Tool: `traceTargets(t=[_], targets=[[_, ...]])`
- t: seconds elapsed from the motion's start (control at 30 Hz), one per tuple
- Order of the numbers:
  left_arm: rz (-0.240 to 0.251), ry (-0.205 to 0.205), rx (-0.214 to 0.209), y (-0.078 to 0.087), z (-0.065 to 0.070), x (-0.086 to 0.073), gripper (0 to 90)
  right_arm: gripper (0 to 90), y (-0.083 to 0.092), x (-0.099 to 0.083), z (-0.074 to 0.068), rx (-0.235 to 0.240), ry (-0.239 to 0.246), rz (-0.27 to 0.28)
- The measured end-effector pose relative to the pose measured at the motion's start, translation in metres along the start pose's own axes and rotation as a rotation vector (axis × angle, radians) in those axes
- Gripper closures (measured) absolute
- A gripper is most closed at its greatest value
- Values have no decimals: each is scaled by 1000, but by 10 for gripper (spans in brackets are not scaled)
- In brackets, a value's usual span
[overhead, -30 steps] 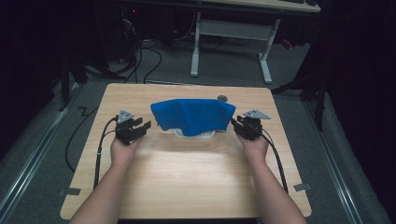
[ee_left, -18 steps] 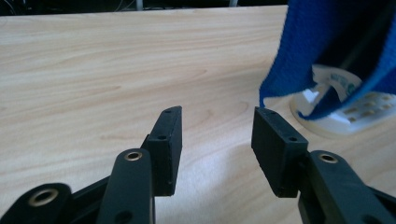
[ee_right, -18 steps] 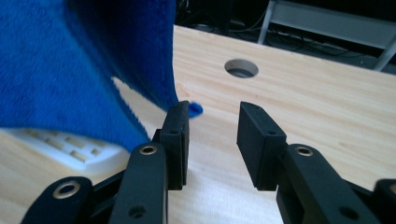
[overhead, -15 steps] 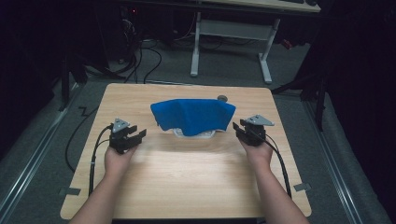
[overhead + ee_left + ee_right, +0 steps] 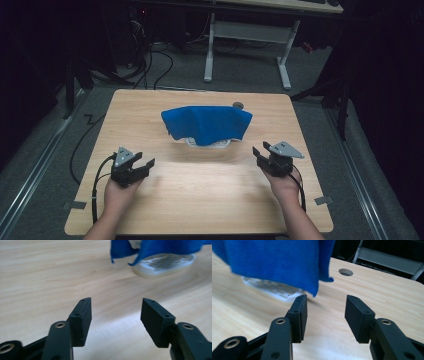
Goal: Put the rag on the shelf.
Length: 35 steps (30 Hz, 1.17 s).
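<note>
Resting wide-jawed and empty, the left gripper (image 5: 142, 165) and right gripper (image 5: 259, 154) probably should have cleared the blue cloth (image 5: 207, 124) gently.

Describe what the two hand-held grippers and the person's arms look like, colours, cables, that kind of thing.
Both are black. The left hand-held gripper and the right hand-held gripper each carry a grey three-cornered plate on top and trail a black cable back along the forearm. Up close, each has two blocky, wedge-shaped black pads on arms with metal-ringed holes. The forearms are bare, with no sleeves visible.
</note>
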<state>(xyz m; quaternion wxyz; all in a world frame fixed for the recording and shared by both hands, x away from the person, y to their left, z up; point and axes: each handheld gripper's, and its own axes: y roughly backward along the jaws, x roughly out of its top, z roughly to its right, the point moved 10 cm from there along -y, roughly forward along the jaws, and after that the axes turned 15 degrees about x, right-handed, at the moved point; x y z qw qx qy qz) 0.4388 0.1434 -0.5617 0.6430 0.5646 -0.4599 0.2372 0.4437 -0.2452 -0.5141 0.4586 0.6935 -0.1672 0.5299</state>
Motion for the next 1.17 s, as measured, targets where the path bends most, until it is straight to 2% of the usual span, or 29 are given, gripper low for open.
traceTargets(t=[0.07, 0.13, 0.17, 0.2, 0.23, 0.27, 0.3, 0.33, 0.37, 0.4, 0.43, 0.47, 0.5, 0.53, 0.6, 0.77, 0.9, 1.17], targets=[[5, -19, 8, 13, 5, -6, 395, 505, 8, -4, -9, 6, 4, 3], [1, -11, -18, 25, 15, -14, 387, 495, 15, -8, -18, 9, 23, 5], [-1, -23, -25, 34, 23, -21, 366, 482, 22, -13, -28, 19, 31, -1], [-1, -23, -25, 34, 23, -21, 362, 482, 22, -13, -28, 19, 31, -1], [4, -18, -39, 42, 29, -27, 362, 466, 28, -18, -36, 27, 37, -9], [0, -11, -51, 46, 33, -31, 362, 466, 28, -18, -36, 27, 37, -9], [-31, -4, -93, 54, 46, -41, 356, 452, 33, -25, -41, 23, 39, -9], [-38, -16, -107, 57, 51, -44, 351, 447, 37, -32, -45, 20, 27, -3], [-43, -32, -110, 58, 56, -48, 350, 448, 40, -41, -49, 15, 12, 8], [-43, -32, -110, 58, 56, -48, 349, 448, 40, -41, -49, 15, 12, 8], [-50, -83, -111, 55, 64, -51, 349, 474, 41, -65, -56, 27, -2, -26], [-50, -83, -111, 55, 64, -51, 346, 474, 41, -65, -56, 27, -2, -26], [-41, -104, -111, 52, 66, -50, 346, 433, 38, -68, -57, 41, 0, -64], [-36, -126, -110, 45, 70, -47, 345, 447, 36, -62, -53, 26, 46, -31], [-41, -133, -117, 42, 72, -46, 339, 440, 29, -64, -51, 48, 15, -46], [-47, -132, -123, 39, 72, -46, 340, 439, 23, -62, -52, 66, 57, -46], [-57, -117, -122, 39, 68, -48, 342, 439, 24, -65, -51, 73, 43, -55], [-58, -114, -116, 39, 65, -48, 346, 438, 22, -67, -50, 72, 38, -72]])
